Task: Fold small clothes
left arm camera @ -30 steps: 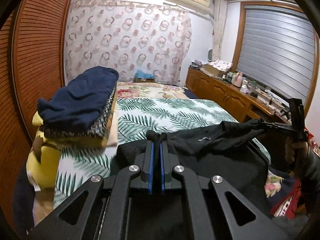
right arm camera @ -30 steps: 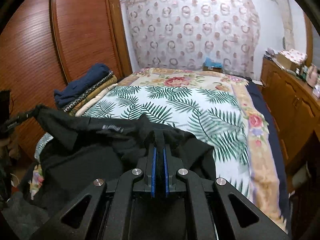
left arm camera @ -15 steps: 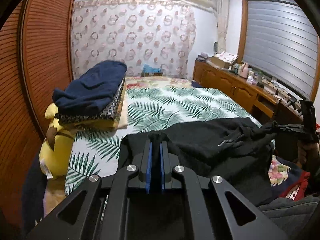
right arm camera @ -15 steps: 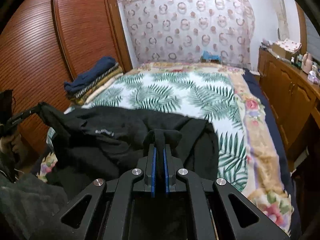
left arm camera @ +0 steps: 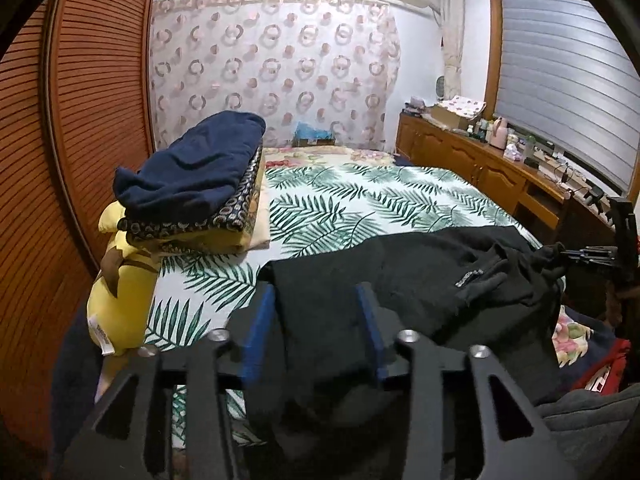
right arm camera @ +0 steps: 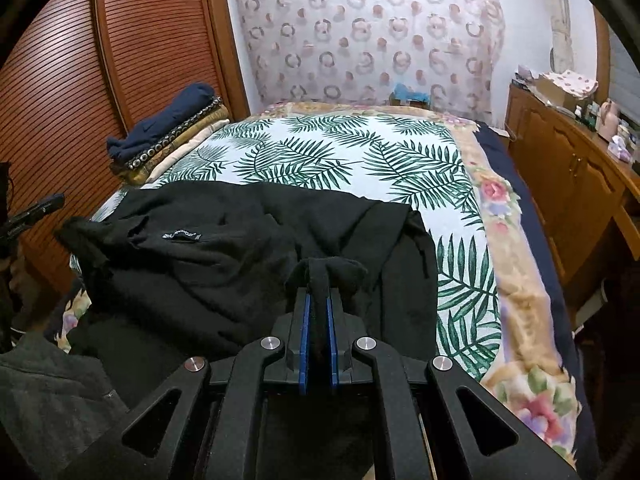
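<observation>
A: Checked the left gripper [left arm camera: 316,296]?
B: Did. Found its fingers [left arm camera: 260,320] spread apart, having just been opening. Saw black cloth lying between them, pressed by neither pad.
A: And the right gripper [right arm camera: 318,292]?
B: Found its fingers [right arm camera: 305,340] together, clamped on a bunched fold of the garment [right arm camera: 240,248]. Spotted the same pinch at the far right of the left view, with a corner of cloth drawn up to it.
A: Located the garment overall?
B: Lay black and rumpled across the near end of the bed [right arm camera: 360,152], on the palm-leaf cover, its near part dropping out of sight under the grippers. Noted 1 small label [right arm camera: 182,236] with white lettering on its upper face, too small to read. Saw 1 loose corner sticking up at the left of the right view, just beside the left gripper's tip; could not tell whether touching.
A: Anything else on the bed?
B: Counted 1 stack [left arm camera: 192,184] of folded clothes at the left side, beside the wardrobe [left arm camera: 60,160], a navy piece on top and patterned ones under it. Saw a yellow plush [left arm camera: 120,308] wedged below the stack at the bed's edge.
A: Beyond the bed?
B: Made out a curtain [left arm camera: 272,72] printed with rings on the far wall. Saw a wooden counter [left arm camera: 480,160] along the right, crowded with bottles and boxes too small to name.
</observation>
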A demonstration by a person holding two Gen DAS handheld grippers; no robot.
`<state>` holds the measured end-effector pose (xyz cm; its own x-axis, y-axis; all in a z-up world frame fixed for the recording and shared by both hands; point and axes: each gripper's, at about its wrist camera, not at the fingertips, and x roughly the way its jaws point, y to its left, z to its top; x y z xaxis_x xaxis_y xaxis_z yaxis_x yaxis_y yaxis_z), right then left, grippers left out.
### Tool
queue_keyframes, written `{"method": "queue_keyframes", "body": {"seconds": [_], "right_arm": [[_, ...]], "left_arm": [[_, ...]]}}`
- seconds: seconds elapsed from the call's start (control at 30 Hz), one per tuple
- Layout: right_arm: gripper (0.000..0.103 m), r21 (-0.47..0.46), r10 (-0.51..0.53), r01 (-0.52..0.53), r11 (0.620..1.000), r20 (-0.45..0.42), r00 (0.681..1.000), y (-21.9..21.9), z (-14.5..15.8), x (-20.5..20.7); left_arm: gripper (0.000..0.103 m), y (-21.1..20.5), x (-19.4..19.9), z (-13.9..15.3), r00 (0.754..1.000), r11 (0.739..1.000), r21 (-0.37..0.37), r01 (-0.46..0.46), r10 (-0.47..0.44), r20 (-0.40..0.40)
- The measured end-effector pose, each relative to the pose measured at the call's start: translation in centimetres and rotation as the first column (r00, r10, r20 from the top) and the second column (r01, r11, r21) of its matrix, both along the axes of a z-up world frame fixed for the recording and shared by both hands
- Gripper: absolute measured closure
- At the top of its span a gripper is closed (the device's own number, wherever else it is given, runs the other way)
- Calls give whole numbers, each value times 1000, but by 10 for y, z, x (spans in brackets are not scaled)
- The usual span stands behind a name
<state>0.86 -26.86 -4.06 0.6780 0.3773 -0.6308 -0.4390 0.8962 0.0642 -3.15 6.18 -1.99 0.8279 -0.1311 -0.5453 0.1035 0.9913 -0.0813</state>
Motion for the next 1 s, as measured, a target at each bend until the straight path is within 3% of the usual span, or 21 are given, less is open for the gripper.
{"method": "queue_keyframes", "body": {"seconds": [0.03,0.1,0.17,0.37,0.47,0.63,0.77,1.0], "right_arm": [[96,-2,2,-2,1000,2,1000,-1,0,1],[94,1,6,-6,1000,4,1000,0,2,-2],[94,-6,9,-9,1000,6,1000,1,1,-3],[91,-16,4,-4,1000,9,1000,-5,4,-7],[79,0,-7,7,1000,22,1000,-14,10,-7],[49,13,-18,18,1000,69,997,-22,25,-9],[45,-14,-39,41,999,98,994,-23,30,4],[45,-9,-63,63,998,44,997,-18,7,61]], "left_arm": [[48,0,1,1,1000,1000,-3,3,-3,-1],[29,-1,4,0,1000,1000,-8,11,-11,0],[24,-1,8,-2,1000,1000,-12,13,-13,-3],[23,-5,26,-12,999,1000,-3,16,-16,-34],[23,-7,36,-16,999,1000,8,21,-20,-47],[23,-8,57,-16,998,999,16,33,-32,-52],[23,-3,82,-15,998,999,23,26,-24,-54],[24,7,113,-27,994,998,58,-7,13,-108]]}}
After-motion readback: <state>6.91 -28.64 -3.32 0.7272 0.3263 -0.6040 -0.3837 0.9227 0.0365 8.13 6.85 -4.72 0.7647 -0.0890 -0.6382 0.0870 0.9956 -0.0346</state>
